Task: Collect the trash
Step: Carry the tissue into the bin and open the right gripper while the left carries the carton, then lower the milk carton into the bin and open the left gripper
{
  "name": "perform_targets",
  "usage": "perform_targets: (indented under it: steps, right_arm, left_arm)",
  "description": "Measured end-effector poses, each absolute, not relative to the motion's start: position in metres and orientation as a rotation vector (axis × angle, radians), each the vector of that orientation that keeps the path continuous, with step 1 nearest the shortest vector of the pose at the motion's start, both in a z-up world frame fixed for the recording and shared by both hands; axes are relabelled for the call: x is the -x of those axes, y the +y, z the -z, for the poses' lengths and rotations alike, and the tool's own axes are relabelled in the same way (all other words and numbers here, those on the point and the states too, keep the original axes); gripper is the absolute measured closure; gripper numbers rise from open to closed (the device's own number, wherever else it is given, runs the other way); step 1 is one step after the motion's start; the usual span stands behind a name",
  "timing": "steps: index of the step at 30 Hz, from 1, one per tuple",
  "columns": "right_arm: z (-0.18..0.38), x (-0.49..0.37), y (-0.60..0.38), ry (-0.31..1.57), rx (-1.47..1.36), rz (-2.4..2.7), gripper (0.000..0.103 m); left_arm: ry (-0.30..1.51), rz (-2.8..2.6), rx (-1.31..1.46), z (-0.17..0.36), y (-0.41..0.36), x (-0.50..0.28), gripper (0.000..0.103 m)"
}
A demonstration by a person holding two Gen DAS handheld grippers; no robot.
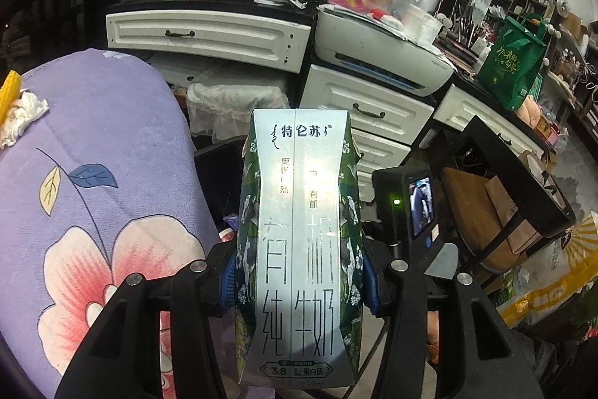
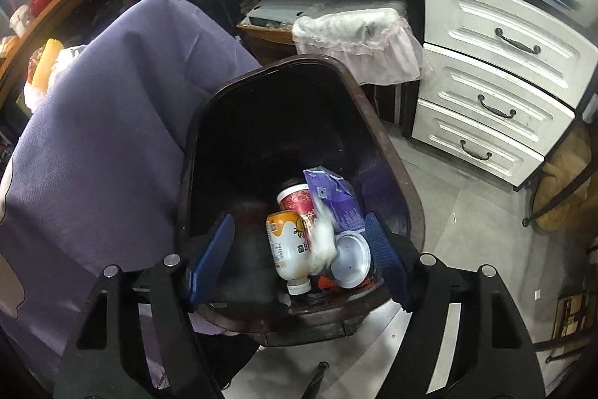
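My left gripper (image 1: 299,281) is shut on a silver and green milk carton (image 1: 299,230), which stands upright between the blue pads. My right gripper (image 2: 299,257) is open above a dark brown trash bin (image 2: 396,174). A blurred white tissue wad (image 2: 323,238) shows between its fingers without touching them. In the bin lie a white bottle (image 2: 286,245), a red cup (image 2: 297,199), a purple packet (image 2: 336,197) and a white lid (image 2: 351,258). On the purple flowered cloth (image 1: 93,174) at far left lie a corn cob (image 1: 9,92) and a crumpled tissue (image 1: 22,114).
White drawers (image 2: 497,100) stand right of the bin, with a printer (image 1: 377,58) on top. A lace-covered basket (image 2: 355,40) sits behind the bin. A green bag (image 1: 512,62) stands on the cluttered desk. The cloth-covered surface (image 2: 112,122) borders the bin's left side.
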State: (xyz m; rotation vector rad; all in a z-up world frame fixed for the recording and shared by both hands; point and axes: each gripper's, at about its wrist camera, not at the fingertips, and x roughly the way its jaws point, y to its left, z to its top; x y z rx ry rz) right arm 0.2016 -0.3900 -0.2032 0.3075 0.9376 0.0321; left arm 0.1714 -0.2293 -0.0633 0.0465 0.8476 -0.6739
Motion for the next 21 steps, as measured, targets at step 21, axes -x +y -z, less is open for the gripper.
perform_targets:
  steps: [21]
  right_arm:
    - [0.154, -0.120, -0.456, 0.828, -0.346, 0.150, 0.029]
  left_arm:
    - [0.947, 0.686, -0.145, 0.108, -0.289, -0.189, 0.053]
